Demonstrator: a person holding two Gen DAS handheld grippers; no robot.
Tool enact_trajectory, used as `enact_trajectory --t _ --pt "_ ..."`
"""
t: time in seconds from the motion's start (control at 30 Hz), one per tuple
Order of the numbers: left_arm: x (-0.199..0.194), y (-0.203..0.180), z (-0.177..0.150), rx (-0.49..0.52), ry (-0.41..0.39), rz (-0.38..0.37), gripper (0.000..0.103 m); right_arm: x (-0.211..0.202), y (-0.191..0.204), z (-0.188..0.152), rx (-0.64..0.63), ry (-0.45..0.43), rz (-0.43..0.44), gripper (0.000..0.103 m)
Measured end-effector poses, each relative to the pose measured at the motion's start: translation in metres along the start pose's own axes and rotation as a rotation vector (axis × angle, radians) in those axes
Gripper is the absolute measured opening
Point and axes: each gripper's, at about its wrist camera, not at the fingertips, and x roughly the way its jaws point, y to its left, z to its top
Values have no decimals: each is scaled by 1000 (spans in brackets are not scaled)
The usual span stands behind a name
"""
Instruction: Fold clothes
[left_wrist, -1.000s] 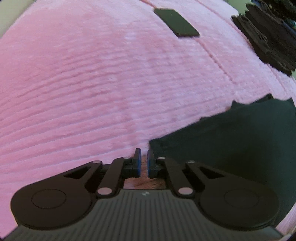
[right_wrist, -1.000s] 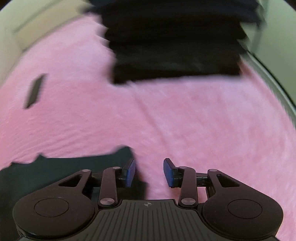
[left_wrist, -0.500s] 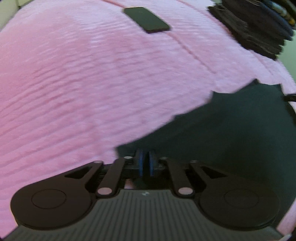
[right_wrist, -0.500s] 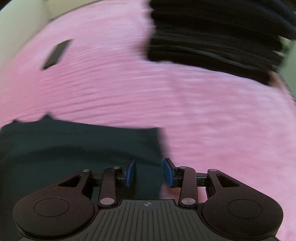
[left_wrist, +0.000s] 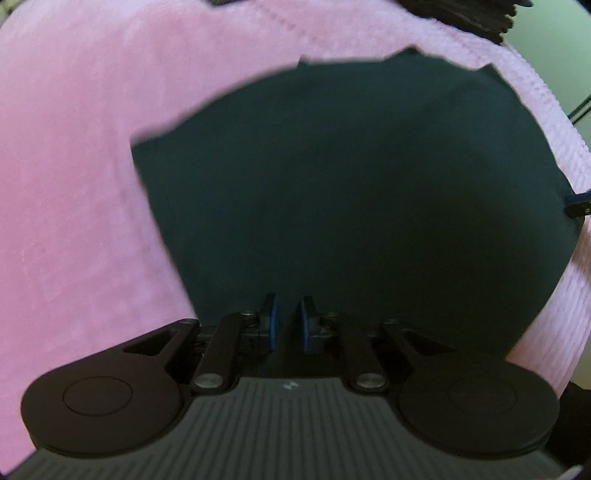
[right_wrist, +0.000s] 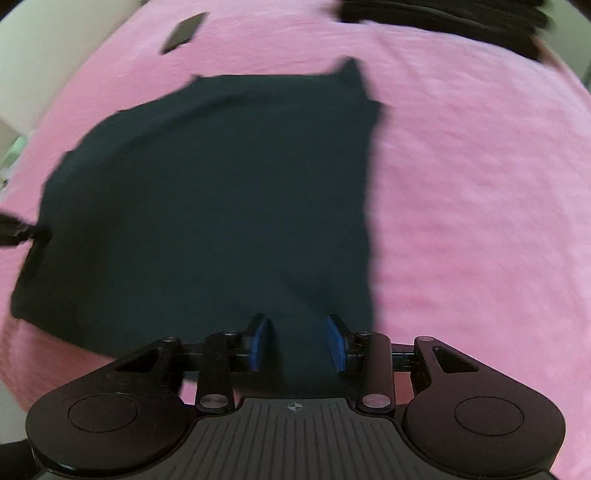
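Observation:
A dark green garment (left_wrist: 351, 203) lies flat on the pink blanket (left_wrist: 74, 203) as a rough rectangle. My left gripper (left_wrist: 289, 301) points down over the garment's near edge. Its jaws are opening, with a narrow gap between the blue pads; cloth lies under them and the pads do not press on it. In the right wrist view the same garment (right_wrist: 221, 184) fills the middle. My right gripper (right_wrist: 297, 319) hangs open over its near right corner, with cloth below the gap. A dark gripper tip (right_wrist: 14, 230) shows at the garment's left edge.
A stack of dark folded clothes (right_wrist: 443, 18) sits at the blanket's far edge, also in the left wrist view (left_wrist: 461, 14). A flat black rectangular object (right_wrist: 183, 31) lies far left on the blanket (right_wrist: 480, 184). A pale wall borders the bed.
Both grippers have swept across the blanket until the garment fills both views. The left jaws, shut before, now stand slightly apart. The right jaws keep the same gap.

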Motion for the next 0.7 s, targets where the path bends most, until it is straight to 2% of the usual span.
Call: enact_trajectory --t 0.13,0.23,0.3,0.33,0.37,0.5,0.57,0.63,0.7 --pt "-10 -5 -12 10 18 44 10 -11 -22 -12 -4 59 -107 43" --pt "-21 -4 -17 14 33 79 11 -32 -14 -7 -45 9 -114 45" --pt "-29 -4 -22 21 33 100 11 -42 7 -2 -99 -34 -76 55" --pt "-33 -3 -25 26 34 108 11 -44 20 0 -123 -50 -51 75" --pt "-36 -3 -28 33 34 115 11 -43 33 1 -148 -60 -24 79" --pt "-47 -4 -43 98 40 119 11 -28 94 -2 -284 -54 73 79" --pt "-54 -3 -47 186 18 122 12 -22 127 -7 -354 -62 97 79" --pt "-60 -2 -51 276 -5 125 21 -14 166 -15 -404 -68 108 79" --pt "-67 -1 -56 413 -50 117 28 -8 202 -22 -436 -76 110 79"
